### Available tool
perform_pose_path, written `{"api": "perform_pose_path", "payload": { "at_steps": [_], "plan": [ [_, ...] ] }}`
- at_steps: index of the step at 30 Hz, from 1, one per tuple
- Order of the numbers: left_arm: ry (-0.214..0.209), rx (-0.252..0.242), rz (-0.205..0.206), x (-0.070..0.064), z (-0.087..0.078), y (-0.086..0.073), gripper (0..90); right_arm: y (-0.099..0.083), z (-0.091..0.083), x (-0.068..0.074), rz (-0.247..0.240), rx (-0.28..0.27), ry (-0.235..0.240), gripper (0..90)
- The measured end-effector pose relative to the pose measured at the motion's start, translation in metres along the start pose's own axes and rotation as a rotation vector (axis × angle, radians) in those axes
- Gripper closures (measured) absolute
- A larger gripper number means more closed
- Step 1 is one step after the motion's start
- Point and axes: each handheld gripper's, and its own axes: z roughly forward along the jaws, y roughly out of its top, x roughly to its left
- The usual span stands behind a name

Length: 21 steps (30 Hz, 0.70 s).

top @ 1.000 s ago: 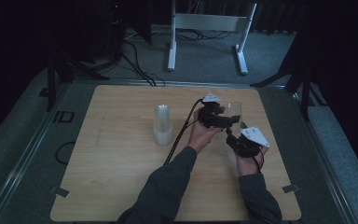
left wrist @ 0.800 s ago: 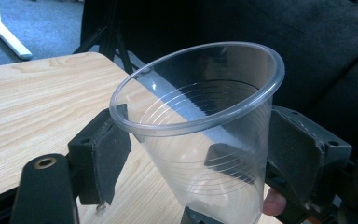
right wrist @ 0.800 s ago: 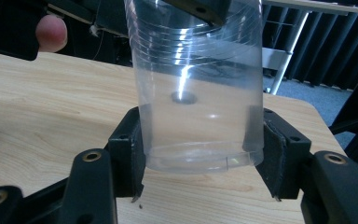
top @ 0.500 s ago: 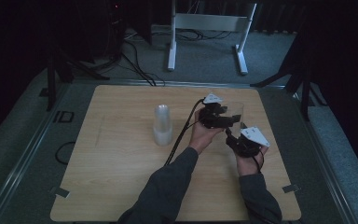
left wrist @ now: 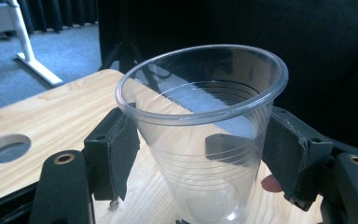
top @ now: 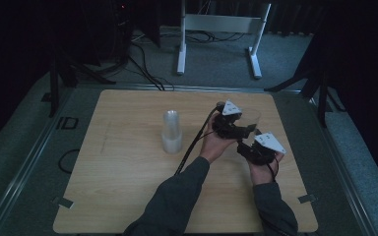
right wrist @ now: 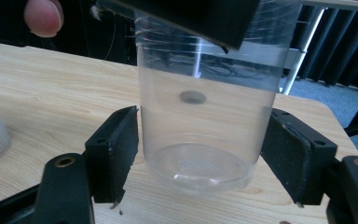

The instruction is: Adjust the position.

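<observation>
Near the desk's far right corner, the left tool [left wrist: 200, 154] grips a clear plastic cup [left wrist: 205, 140] at its sides. The right tool [right wrist: 200, 158], jaws wide, brackets the cup's base. Next, likely a handover: close gently.

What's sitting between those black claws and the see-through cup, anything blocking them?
Nothing visible does. In the left gripper view the clear cup stands directly between the left gripper pads, with nothing between. In the right gripper view the right gripper straddles the cup's base, small gaps each side. The stack of cups stands well off to the side.
</observation>
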Motion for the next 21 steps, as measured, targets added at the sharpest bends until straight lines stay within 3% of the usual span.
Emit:
{"api": "perform_pose_path", "payload": {
  "at_steps": [2,3,7,14,21],
  "plan": [
    [0.0,0.0,0.0,0.0,0.0,0.0,30.4,-0.0002,0.0001,-0.0004,0.003,0.002,0.002,30.2],
    [-0.013,0.0,0.003,-0.0033,0.0008,-0.0001,30.2,-0.0008,-0.0001,-0.0001,0.003,0.006,-0.004,37.8],
    [-0.037,-0.007,-0.029,-0.0026,0.0017,-0.0002,28.7,-0.0015,-0.0004,-0.0006,0.008,0.001,-0.008,40.9],
    [-0.065,-0.024,-0.076,0.0013,0.0014,0.0001,25.4,-0.0008,-0.0021,0.0004,0.009,-0.021,-0.005,41.3],
    [-0.059,-0.043,-0.081,0.0015,0.0011,0.0007,25.0,-0.0018,-0.0011,0.0022,0.012,-0.017,0.013,41.2]
  ]
}}
